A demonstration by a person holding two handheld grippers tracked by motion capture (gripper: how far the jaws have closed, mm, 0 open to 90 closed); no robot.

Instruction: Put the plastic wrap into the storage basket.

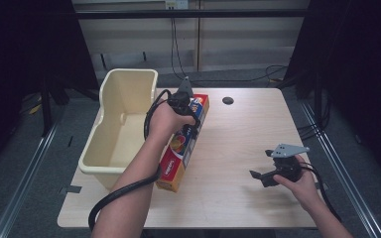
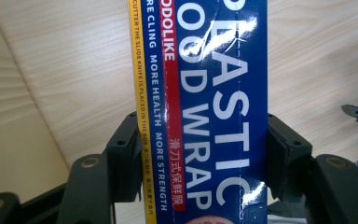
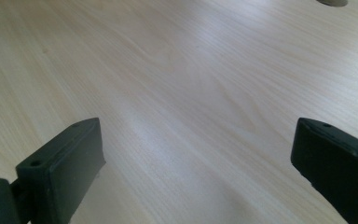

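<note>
Your left claw (image 2: 200, 154) is clamped on the blue plastic wrap box (image 2: 205, 107), one pad pressing each long side, the box's far end tilted above the worktop (image 1: 238, 139). Just left of that claw sits the cream tub (image 1: 121, 119). Your right claw (image 3: 196, 168) gapes wide, holding nothing, over bare worktop.

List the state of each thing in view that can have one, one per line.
Plastic wrap box: closed, clamped across its width, far end raised, near end low by the table edge.
Left tool: shut on the plastic wrap box, pads pressing both long sides.
Right tool: open, nothing between the jaws, above bare table.
Cream bin: upright, no contents visible.
Table: bare wood apart from a dark round hole.
</note>
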